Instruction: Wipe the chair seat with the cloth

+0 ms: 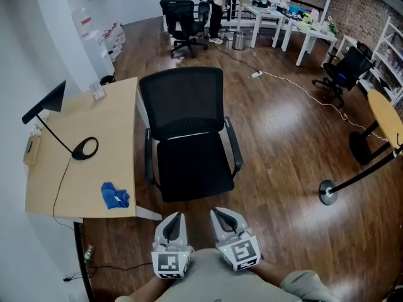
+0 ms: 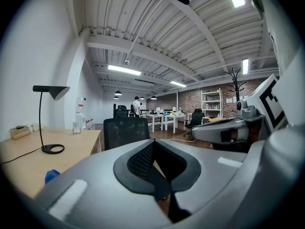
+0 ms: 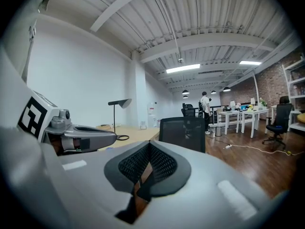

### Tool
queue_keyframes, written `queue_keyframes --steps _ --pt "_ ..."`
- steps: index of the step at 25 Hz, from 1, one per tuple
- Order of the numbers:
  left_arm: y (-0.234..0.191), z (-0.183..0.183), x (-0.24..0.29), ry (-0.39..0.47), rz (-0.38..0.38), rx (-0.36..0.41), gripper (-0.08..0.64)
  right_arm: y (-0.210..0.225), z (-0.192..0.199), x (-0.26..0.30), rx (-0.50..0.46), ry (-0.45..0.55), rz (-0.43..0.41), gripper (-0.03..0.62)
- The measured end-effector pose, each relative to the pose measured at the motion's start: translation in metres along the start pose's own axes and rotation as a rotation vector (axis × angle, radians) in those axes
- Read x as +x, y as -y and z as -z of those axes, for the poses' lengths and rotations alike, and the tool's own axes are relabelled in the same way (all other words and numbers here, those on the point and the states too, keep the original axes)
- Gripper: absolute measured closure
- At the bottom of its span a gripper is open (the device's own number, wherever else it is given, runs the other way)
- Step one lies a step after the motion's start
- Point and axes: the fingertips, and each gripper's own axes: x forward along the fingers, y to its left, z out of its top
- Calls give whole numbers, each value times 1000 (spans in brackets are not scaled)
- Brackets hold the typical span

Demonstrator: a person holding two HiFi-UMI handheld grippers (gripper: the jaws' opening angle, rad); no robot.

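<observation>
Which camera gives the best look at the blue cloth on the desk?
The head view: the blue cloth lies crumpled on the wooden desk, left of the chair. The left gripper view catches only a blue sliver at its lower left; the right gripper view does not clearly show it.

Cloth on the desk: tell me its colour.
The cloth is blue; it shows best in the head view, lying on the desk.
</observation>
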Motion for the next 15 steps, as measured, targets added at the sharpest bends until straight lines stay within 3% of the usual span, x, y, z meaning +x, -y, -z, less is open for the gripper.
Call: queue_keyframes --steps 15 --pt "-2 3 -1 6 -9 -4 555 -1 2 1 4 -19 -10 591"
